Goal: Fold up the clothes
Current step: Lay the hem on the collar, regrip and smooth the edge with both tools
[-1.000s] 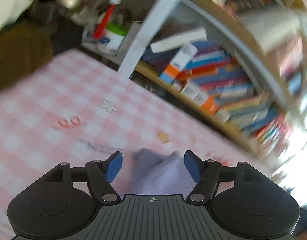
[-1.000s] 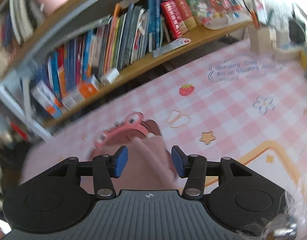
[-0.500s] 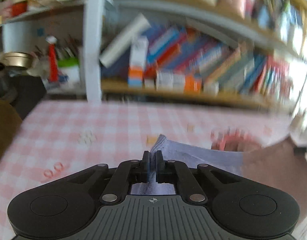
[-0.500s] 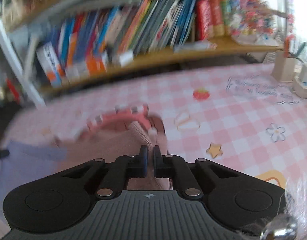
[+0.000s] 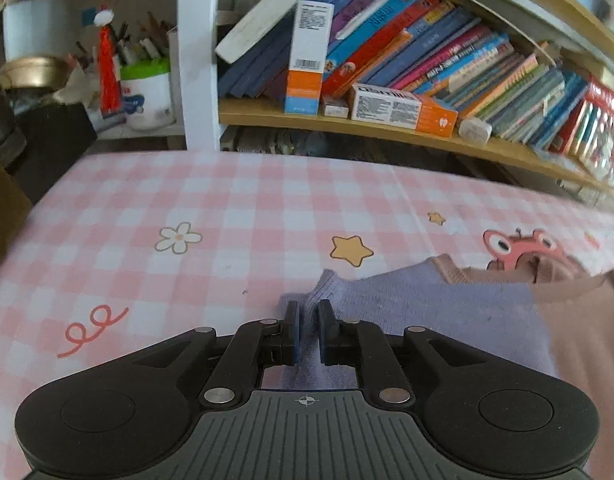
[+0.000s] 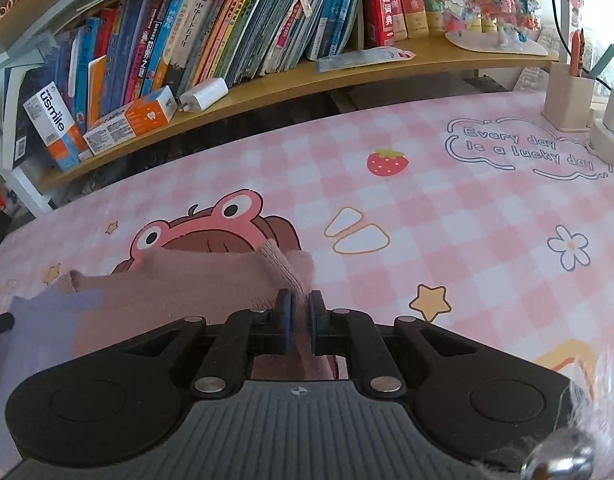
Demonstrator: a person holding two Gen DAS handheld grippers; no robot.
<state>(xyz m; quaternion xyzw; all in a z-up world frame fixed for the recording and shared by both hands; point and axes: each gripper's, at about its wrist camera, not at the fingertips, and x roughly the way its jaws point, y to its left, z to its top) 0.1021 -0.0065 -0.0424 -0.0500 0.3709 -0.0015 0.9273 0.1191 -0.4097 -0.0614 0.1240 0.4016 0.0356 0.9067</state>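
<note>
Two tools, left tool (image 5: 305, 322) and right tool (image 6: 298, 312), each pinch one knit garment (image 5: 427, 304) on one tablecloth (image 5: 211, 216).

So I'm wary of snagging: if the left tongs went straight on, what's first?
Probably the pink checked tablecloth, just past the lilac cloth the left tongs pinch; depth is unclear.

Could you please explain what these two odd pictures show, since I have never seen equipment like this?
No robot here: a person holds a two-finger tool in each hand, with a wide-angle camera looking along the fingers. One picture is from the left tool, one from the right. The left gripper pinches the lilac end of a knitted garment; the right gripper pinches its dusty-pink end. Both jaws have just closed on the fabric. The garment lies on a pink checked tablecloth, with a bookshelf behind.
</note>
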